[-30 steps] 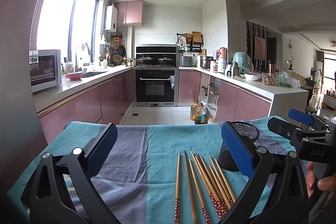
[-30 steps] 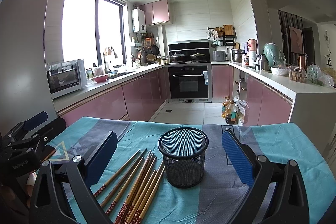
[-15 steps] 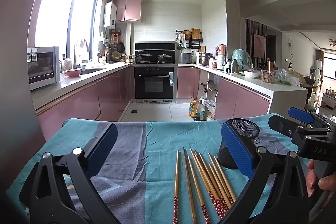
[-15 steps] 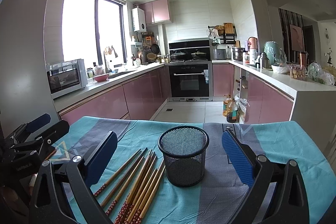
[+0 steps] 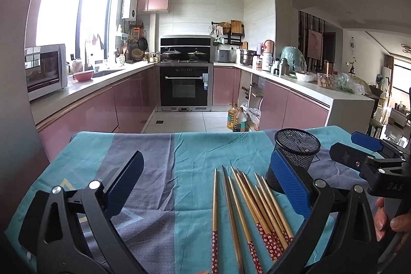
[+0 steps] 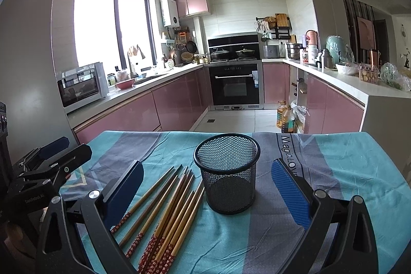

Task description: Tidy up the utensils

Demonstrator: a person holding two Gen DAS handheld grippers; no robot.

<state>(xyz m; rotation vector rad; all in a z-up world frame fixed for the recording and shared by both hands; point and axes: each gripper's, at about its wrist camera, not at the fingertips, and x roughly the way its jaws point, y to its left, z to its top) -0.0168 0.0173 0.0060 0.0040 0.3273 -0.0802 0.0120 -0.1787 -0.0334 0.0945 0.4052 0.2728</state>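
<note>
Chopsticks (image 6: 164, 212) lie flat on the cloth-covered worktop (image 6: 346, 171), just left of the upright mesh holder (image 6: 227, 173), tapered tips pointing away, patterned ends toward the cameras. Both the left gripper (image 5: 205, 186) and right gripper (image 6: 205, 189) are spread wide and empty. Versus 1.0 s ago, the left view sits slightly higher; objects unmoved.

Wooden chopsticks (image 6: 164, 207), black wire-mesh cup (image 6: 227, 172), creased cloth (image 6: 346, 171)

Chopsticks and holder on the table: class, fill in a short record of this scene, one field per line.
surface: table with teal and grey cloth
utensils: chopsticks lying flat in a loose bundle, red patterned ends toward the camera
container: black mesh cup, upright, empty
relation: chopsticks lie to the left of the cup
left gripper: open, holds nothing
right gripper: open, holds nothing
</note>
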